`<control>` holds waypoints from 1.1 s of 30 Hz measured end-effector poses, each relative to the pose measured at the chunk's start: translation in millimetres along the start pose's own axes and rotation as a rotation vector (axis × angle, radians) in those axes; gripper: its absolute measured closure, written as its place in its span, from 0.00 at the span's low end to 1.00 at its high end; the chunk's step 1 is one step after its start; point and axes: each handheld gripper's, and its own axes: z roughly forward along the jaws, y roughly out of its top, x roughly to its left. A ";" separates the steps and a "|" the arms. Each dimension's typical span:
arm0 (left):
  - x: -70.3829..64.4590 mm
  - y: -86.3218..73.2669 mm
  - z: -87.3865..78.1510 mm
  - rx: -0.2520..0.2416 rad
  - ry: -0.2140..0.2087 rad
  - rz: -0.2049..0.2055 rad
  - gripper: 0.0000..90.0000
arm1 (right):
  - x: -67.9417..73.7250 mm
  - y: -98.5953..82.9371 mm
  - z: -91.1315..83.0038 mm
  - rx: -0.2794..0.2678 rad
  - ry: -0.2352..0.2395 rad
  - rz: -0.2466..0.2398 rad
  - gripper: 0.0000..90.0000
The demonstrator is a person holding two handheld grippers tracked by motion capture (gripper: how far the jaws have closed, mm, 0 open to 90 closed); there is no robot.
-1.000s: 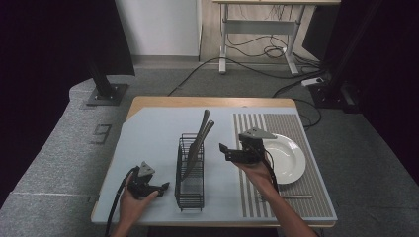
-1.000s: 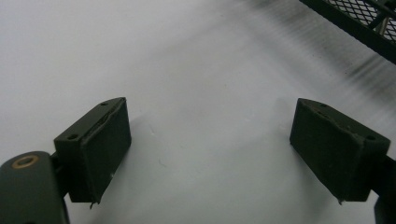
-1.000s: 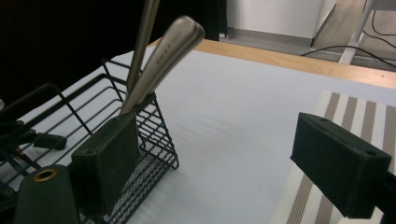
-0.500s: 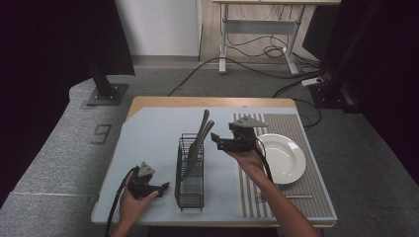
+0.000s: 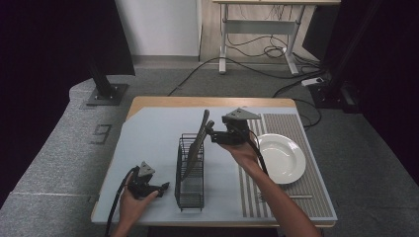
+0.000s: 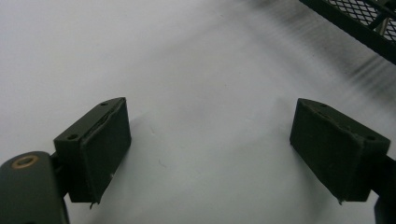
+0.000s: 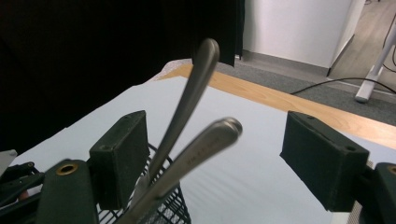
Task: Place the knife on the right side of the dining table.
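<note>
The two utensil handles are brushed metal with a dull sheen. They stand in a caddy of black wire mesh, matt. Right of the caddy, the plate looks glossy white ceramic. The bench wears a smooth matt pale sheet over a wood edge.

black wire rack, white plate, silver cutlery handles, pale blue mat
</note>
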 end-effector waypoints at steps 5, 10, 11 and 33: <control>0.1 0.1 -0.1 0.001 -0.001 0.000 0.13 | 2.8 7.2 6.8 -0.009 0.013 -0.008 0.26; 0.1 0.0 -0.1 0.001 -0.001 0.000 0.13 | 8.7 14.1 22.8 0.000 0.029 -0.023 0.28; 0.1 0.0 -0.1 0.001 -0.001 0.000 0.13 | 8.7 14.1 22.8 0.000 0.029 -0.023 0.28; 0.1 0.1 -0.1 0.001 -0.001 0.000 0.13 | 21.2 13.6 39.1 0.007 0.084 -0.069 0.50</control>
